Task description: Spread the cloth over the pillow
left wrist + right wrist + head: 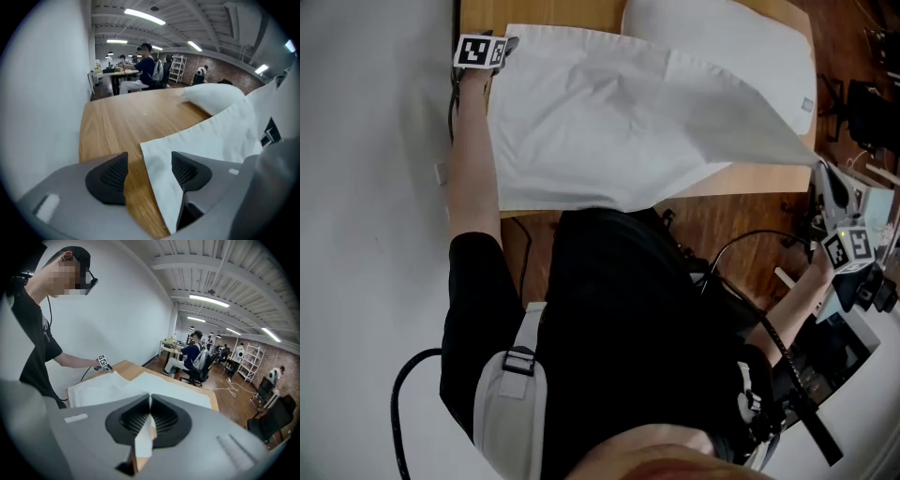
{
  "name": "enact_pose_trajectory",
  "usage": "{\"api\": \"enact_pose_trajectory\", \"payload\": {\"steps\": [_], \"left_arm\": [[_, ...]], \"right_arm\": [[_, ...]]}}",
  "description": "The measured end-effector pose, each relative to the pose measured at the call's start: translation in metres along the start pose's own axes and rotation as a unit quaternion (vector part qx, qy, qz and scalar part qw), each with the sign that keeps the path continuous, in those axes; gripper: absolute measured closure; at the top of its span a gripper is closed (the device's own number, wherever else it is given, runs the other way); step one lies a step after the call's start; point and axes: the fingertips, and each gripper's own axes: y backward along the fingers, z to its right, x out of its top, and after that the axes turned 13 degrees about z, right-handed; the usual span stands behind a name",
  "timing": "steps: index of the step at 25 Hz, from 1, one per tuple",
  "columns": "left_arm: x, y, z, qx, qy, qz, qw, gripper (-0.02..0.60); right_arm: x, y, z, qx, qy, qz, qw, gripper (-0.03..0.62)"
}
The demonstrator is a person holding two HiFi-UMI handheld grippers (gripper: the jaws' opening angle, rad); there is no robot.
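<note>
Wooden worktop point(553, 11) bears the part-covered pillow point(741, 47); the left hand-held gripper point(147, 171) gapes round one corner of the cloth point(600, 112), the right hand-held gripper point(149, 420) clamps another, which probably needs drawing over the pillow's bare end.

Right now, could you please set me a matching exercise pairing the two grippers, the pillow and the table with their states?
Things:
1. left gripper
2. right gripper
3. pillow
4. table

States:
A. jaws shut on a corner of the cloth
B. brown wood
C. jaws open, a cloth corner lying loose between them
D. white, partly uncovered

Pairs: 1-C, 2-A, 3-D, 4-B.
</note>
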Motion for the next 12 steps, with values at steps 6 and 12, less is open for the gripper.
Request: {"api": "enact_pose_trajectory", "payload": {"steps": [6,12], "left_arm": [[-0.006,-0.027,0.007,-0.01,-0.021,-0.014,0.9996,0.506],[0.043,0.067,0.001,-0.028,0.098,0.205,0.9734,0.563]], "right_arm": [[-0.004,0.008,-0.013,-0.008,-0.003,-0.003,1.0,0.588],[0.007,0.014,-0.011,-0.016,-0.005,0.035,0.999,0.588]]}}
